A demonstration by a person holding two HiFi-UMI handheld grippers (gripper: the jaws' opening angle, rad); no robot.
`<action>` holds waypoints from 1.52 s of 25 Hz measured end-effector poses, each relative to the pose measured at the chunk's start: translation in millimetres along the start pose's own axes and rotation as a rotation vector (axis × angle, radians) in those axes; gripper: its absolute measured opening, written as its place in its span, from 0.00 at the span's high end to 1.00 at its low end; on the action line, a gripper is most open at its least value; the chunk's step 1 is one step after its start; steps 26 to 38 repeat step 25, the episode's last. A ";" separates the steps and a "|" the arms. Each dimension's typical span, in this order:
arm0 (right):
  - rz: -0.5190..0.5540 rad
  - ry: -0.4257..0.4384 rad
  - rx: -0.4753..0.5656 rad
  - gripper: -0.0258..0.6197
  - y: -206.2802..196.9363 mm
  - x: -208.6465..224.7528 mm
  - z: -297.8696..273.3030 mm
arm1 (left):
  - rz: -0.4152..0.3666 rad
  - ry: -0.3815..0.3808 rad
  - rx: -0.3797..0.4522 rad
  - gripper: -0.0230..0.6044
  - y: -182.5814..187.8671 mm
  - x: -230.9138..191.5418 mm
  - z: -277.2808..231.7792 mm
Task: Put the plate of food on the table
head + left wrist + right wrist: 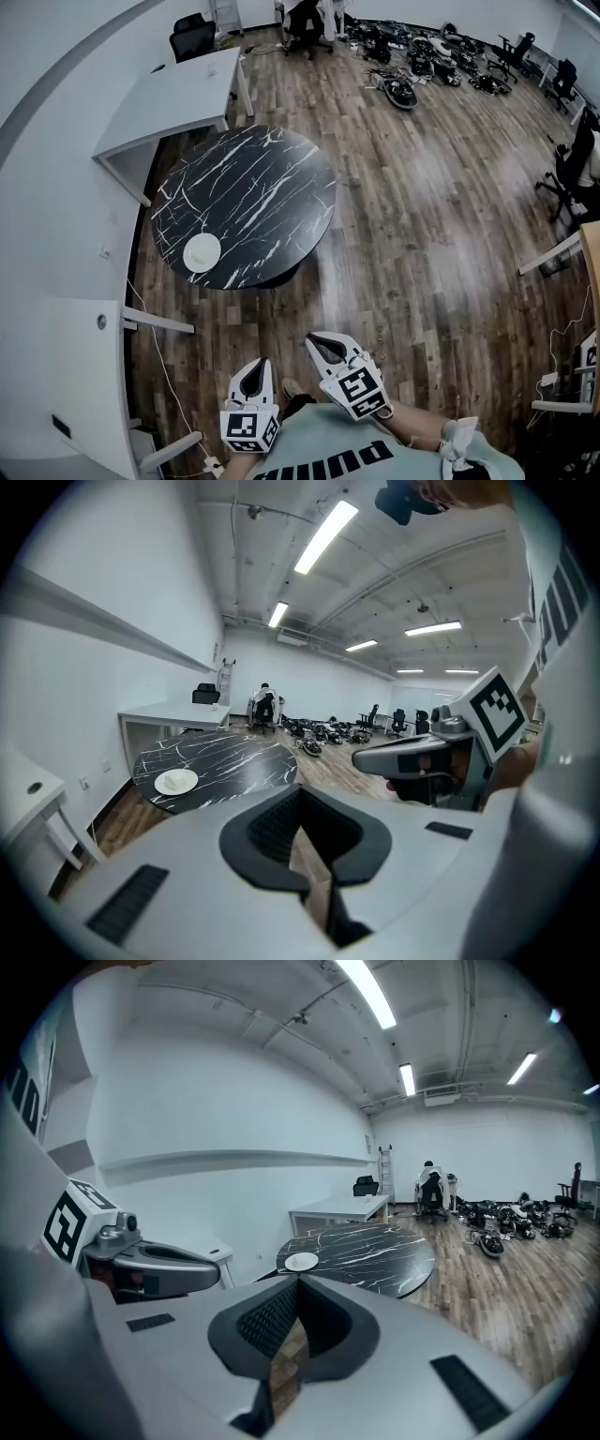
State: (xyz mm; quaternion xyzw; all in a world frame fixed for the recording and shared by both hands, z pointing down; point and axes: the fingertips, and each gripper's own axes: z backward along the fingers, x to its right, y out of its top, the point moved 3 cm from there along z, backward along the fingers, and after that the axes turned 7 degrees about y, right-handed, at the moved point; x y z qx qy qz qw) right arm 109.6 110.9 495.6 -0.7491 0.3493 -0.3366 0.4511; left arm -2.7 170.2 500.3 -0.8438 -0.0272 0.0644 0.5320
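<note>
Plate [202, 252] sits on the marble table [272, 178], left gripper [258, 364] and right gripper [315, 340] both with fingers pressed together.

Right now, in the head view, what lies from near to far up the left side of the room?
left tongs → plate → white desk → black chair

Floor: you stood over dark wood planks [422, 234] | walls [56, 187]: white | furniture: white desk [178, 94], black chairs [192, 39] | light: ceiling strips [323, 534] lit
</note>
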 end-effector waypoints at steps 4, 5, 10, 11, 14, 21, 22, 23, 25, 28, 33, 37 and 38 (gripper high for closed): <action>0.013 -0.003 0.013 0.95 -4.2 9.5 4.1 | -0.003 0.026 -0.004 0.95 -2.8 3.6 -3.4; 0.014 -0.005 0.015 0.95 -4.3 11.1 4.9 | -0.002 0.032 0.001 0.95 -1.6 3.4 -3.8; 0.017 -0.011 0.021 0.95 -1.4 12.4 10.7 | 0.004 0.038 0.020 0.95 4.8 5.4 -3.4; 0.018 -0.012 0.022 0.95 -0.4 12.1 11.3 | 0.004 0.035 0.024 0.95 6.3 6.2 -3.6; 0.020 -0.016 0.024 0.95 2.2 10.1 13.0 | -0.002 0.026 0.037 0.95 10.5 8.1 -3.9; 0.025 -0.041 0.025 0.95 5.9 10.1 14.8 | -0.001 0.009 0.059 0.95 15.5 7.2 -6.4; 0.026 -0.045 0.025 0.95 7.0 9.6 15.0 | 0.000 0.007 0.061 0.95 15.9 6.4 -6.1; 0.027 -0.047 0.025 0.95 7.9 9.0 15.2 | 0.000 0.006 0.063 0.95 16.4 5.7 -5.8; 0.030 -0.051 0.025 0.95 9.3 7.5 15.5 | 0.001 0.005 0.067 0.95 17.7 4.3 -5.0; 0.030 -0.051 0.025 0.95 9.3 7.5 15.5 | 0.001 0.005 0.067 0.95 17.7 4.3 -5.0; 0.030 -0.051 0.025 0.95 9.3 7.5 15.5 | 0.001 0.005 0.067 0.95 17.7 4.3 -5.0; 0.030 -0.051 0.025 0.95 9.3 7.5 15.5 | 0.001 0.005 0.067 0.95 17.7 4.3 -5.0; 0.030 -0.051 0.025 0.95 9.3 7.5 15.5 | 0.001 0.005 0.067 0.95 17.7 4.3 -5.0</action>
